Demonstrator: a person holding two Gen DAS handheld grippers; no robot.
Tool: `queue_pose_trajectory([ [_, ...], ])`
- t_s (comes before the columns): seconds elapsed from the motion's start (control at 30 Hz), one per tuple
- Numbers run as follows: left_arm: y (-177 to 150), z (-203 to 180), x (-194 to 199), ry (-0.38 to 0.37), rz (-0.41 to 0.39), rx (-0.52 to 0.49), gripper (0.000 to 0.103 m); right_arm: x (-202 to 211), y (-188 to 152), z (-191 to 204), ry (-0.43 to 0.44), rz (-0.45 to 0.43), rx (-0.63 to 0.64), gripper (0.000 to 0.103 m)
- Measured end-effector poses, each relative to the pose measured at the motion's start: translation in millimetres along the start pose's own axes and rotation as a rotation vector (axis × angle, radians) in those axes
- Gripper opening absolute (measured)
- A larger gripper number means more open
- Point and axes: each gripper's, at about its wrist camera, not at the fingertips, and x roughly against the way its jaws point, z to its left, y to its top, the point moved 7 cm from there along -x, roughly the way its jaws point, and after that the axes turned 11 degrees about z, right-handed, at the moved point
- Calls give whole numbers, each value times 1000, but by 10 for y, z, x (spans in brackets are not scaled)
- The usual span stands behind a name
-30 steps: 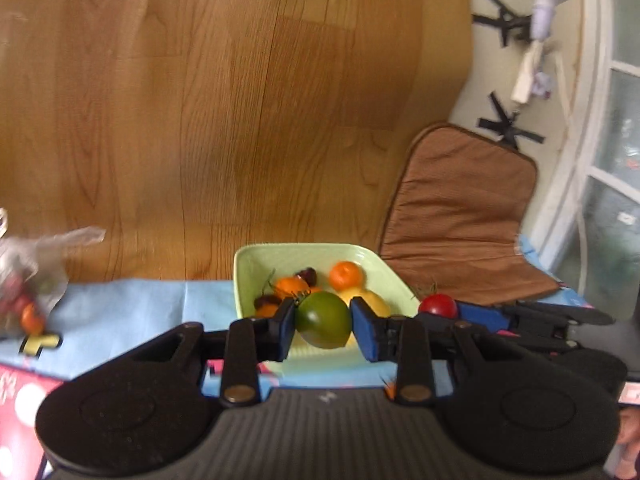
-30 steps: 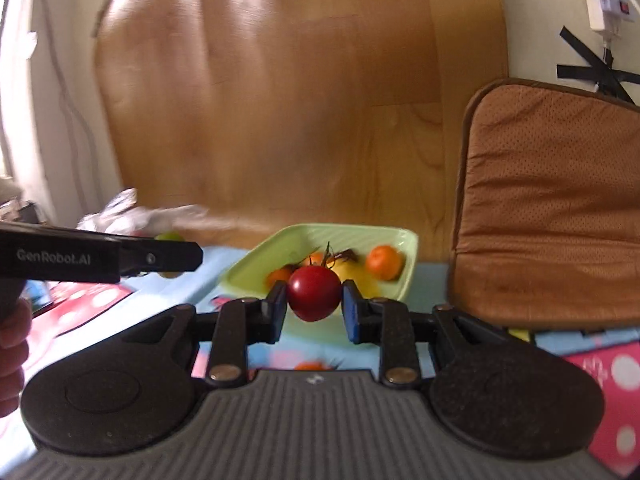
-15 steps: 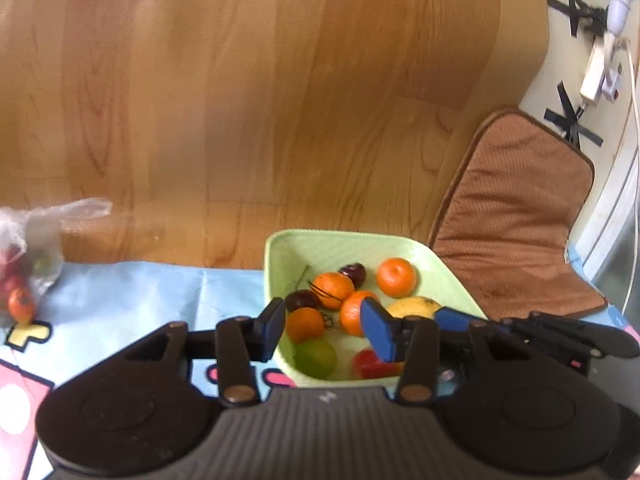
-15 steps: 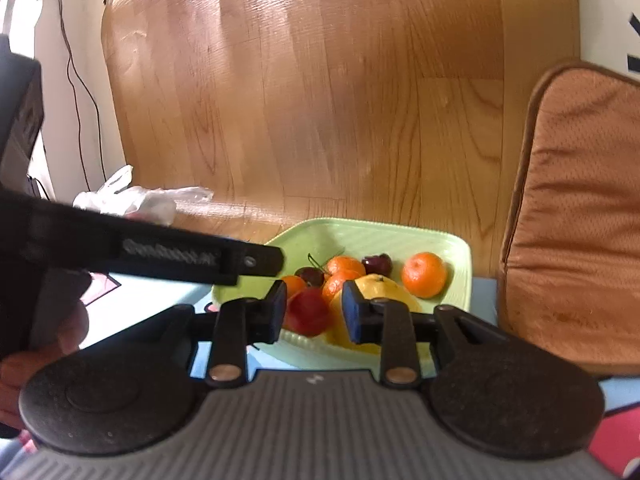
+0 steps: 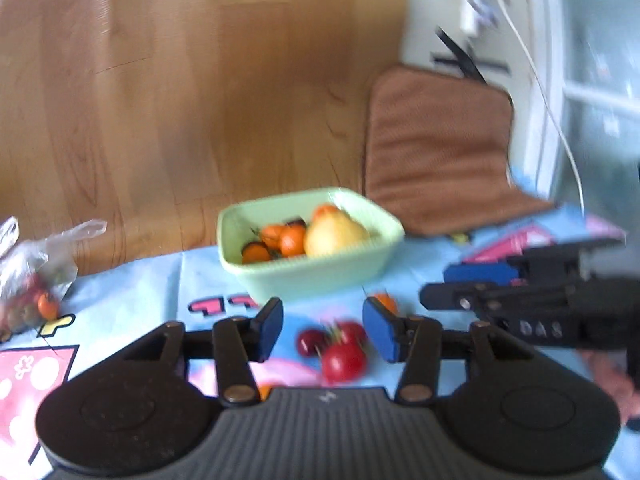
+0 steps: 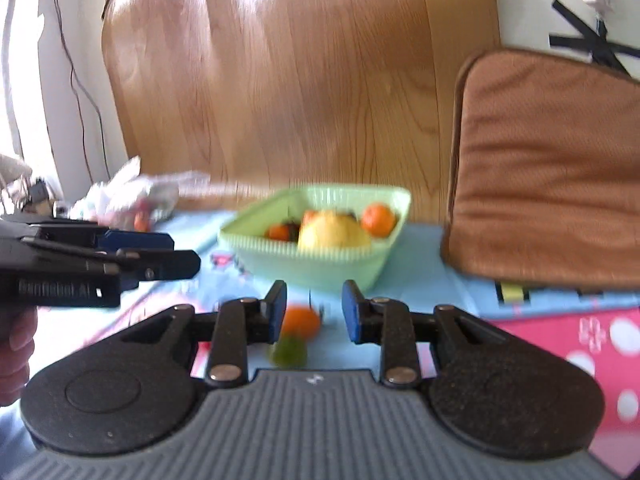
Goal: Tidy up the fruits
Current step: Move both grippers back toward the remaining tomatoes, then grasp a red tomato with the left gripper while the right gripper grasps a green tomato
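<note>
Both grippers are hovering empty over the desk (image 5: pixel 132 284): left gripper (image 5: pixel 322 330) gaping wide above red cherry tomatoes (image 5: pixel 344 354), right gripper (image 6: pixel 314 312) spread over an orange fruit (image 6: pixel 300 322) and a green one (image 6: pixel 289 351). Looks like picking time; next they're needing to drop and close. The green bowl (image 5: pixel 320 276) is sitting just beyond, open cloth around it

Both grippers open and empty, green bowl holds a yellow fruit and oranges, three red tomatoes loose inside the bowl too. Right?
Not quite. The red tomatoes lie on the tablecloth in front of the green bowl, not inside it; the left wrist view shows them between the left gripper's open fingers. The rest holds.
</note>
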Motion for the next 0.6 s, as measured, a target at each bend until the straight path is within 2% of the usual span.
queue_pose_trajectory([
  [0.17, -136, -111, -129, 32, 62, -17, 45, -113, -143, 56, 12, 56, -6, 33],
  [0.47, -161, -81, -234, 0, 88, 10, 29, -224, -171, 23, 55, 83, -39, 33],
  [0.6, -198, -98, -250, -7, 92, 11, 31, -264, -164, 1, 116, 111, -72, 33],
])
